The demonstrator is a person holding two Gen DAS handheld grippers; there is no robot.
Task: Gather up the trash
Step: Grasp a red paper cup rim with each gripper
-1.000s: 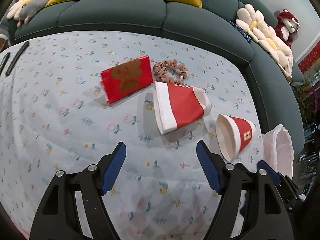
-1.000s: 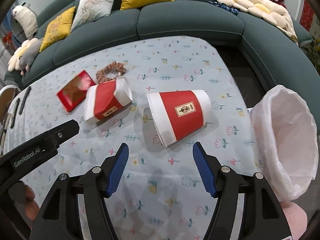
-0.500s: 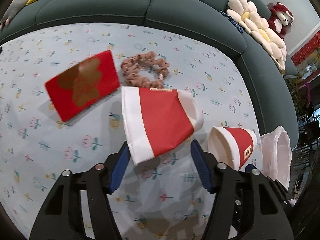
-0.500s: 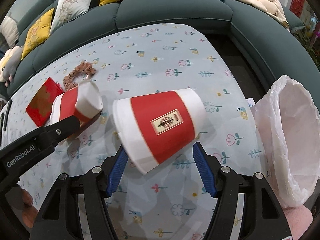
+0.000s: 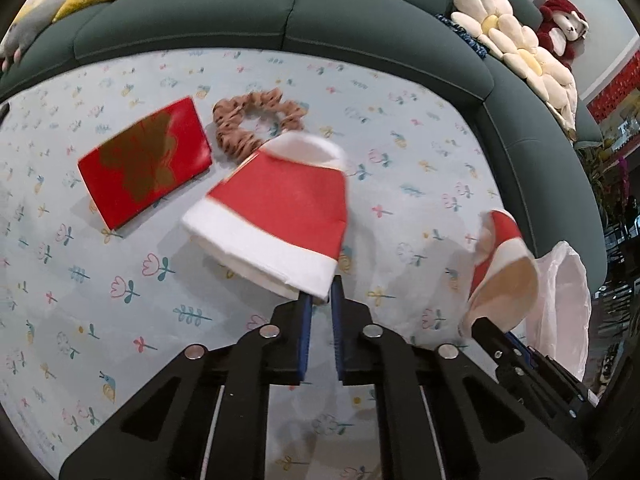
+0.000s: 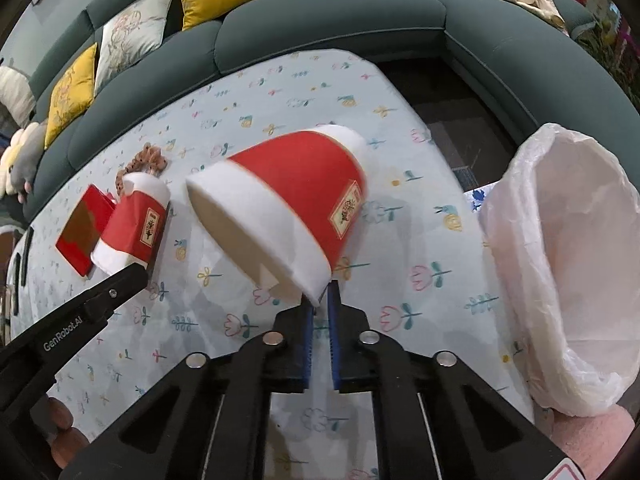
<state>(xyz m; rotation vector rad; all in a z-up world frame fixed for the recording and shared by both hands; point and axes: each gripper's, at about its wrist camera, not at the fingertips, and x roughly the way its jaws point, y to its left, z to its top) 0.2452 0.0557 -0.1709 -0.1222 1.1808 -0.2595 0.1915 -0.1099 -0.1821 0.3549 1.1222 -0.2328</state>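
Your left gripper (image 5: 318,300) has black arms and blue pads, and it pinches the white rim of a crushed red paper cup (image 5: 280,216) with white bands at both ends. Your right gripper (image 6: 320,300), black and blue too, bites a rounder red paper cup (image 6: 296,196) with white bands, a tan inside and a small gold-framed label. At the upper left of the left view you see a flat red packet (image 5: 146,166) with a gold motif beside a brown spotted scrunchie (image 5: 256,114). The tablecloth (image 5: 80,280) is pale blue with small pink, yellow and teal flowers; the sofa (image 6: 320,24) is dark teal; the plastic bag (image 6: 568,264) is white.
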